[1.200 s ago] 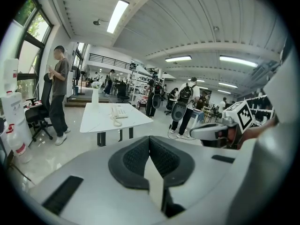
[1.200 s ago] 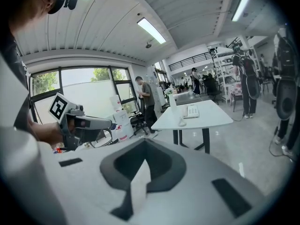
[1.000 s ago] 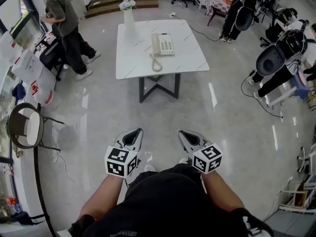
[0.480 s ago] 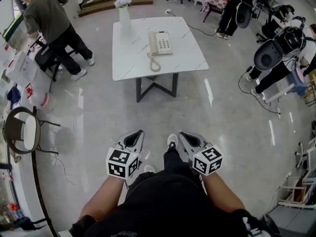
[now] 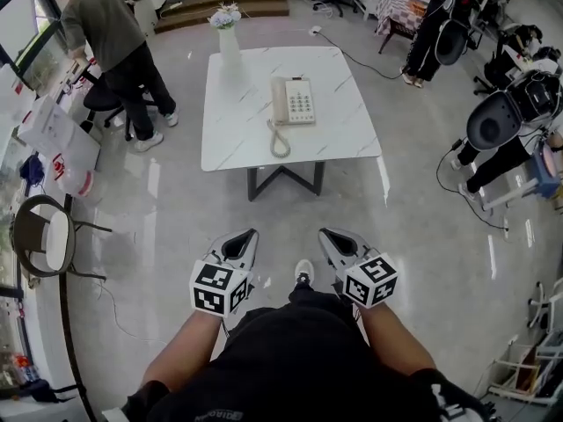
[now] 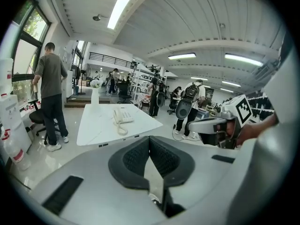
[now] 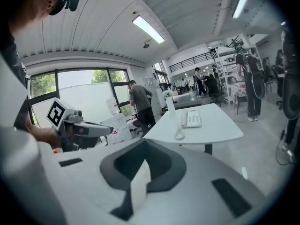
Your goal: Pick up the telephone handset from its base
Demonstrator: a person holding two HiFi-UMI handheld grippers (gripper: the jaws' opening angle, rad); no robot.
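Handset (image 5: 278, 102) is seated on the left side of the base (image 5: 299, 101), about mid-table (image 5: 343, 139). Coiled cord (image 5: 279, 141) is looped toward the near edge. Vase (image 5: 229, 42) with flowers (image 5: 226, 14) is set at the far left corner. Both grippers are held well short of the table, over the floor (image 5: 422, 236), side by side. Left gripper (image 5: 247, 234) jaws are pressed together, nothing between. Right gripper (image 5: 325, 234) jaws are pressed together too, nothing pinched. A person (image 5: 110, 25) is seen standing off the table's left edge
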